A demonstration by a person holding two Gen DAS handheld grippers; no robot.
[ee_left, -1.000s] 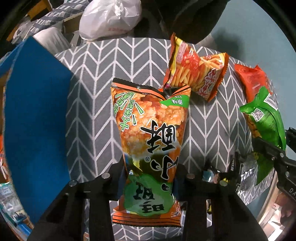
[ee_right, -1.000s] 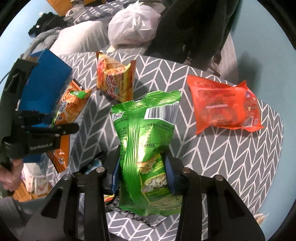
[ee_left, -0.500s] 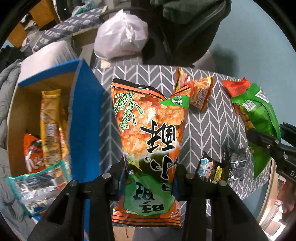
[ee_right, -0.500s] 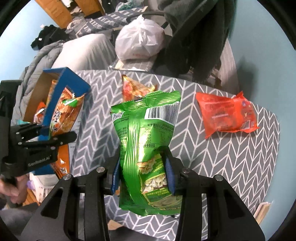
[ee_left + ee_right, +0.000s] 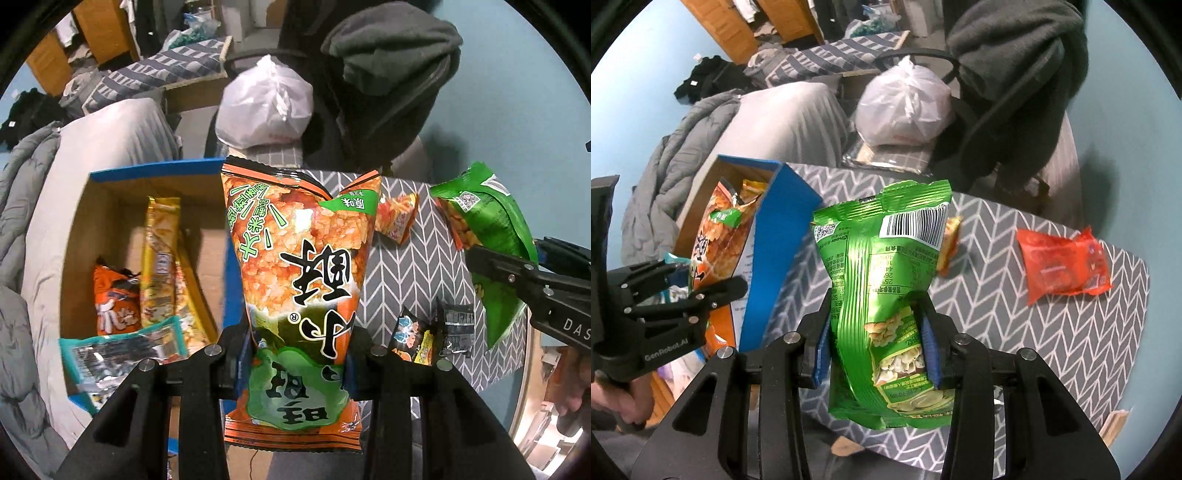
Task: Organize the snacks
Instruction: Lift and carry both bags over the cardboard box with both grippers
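Blue pads of the left gripper [image 5: 295, 369] are pressing on both sides of an orange rice-cracker bag [image 5: 299, 280], jaws narrowly parted and pinching its lower part, so the bag is hanging clear of the table [image 5: 410, 266], partly in front of the box's blue wall. Likewise the right gripper [image 5: 875, 350] is clamping a green snack bag [image 5: 882, 295] between its pads, jaws only a little apart, the bag crumpling where they are squeezing it and hanging clear above the table's near edge.

Just beyond the left gripper, two small dark packets [image 5: 432, 332] are lying near the table's near edge. Beside the table's left edge an open cardboard box [image 5: 155, 173] with a blue rim is holding a yellow bag [image 5: 159, 258], an orange packet [image 5: 114, 299] and a teal-edged packet [image 5: 122, 350]. Farther on, a small orange-yellow snack bag [image 5: 397, 218] is lying towards the table's far edge, and a red packet [image 5: 1063, 266] is lying near the far right corner. Behind the table a white plastic bag [image 5: 905, 107] is sitting beside a chair draped with a dark garment [image 5: 1015, 48].
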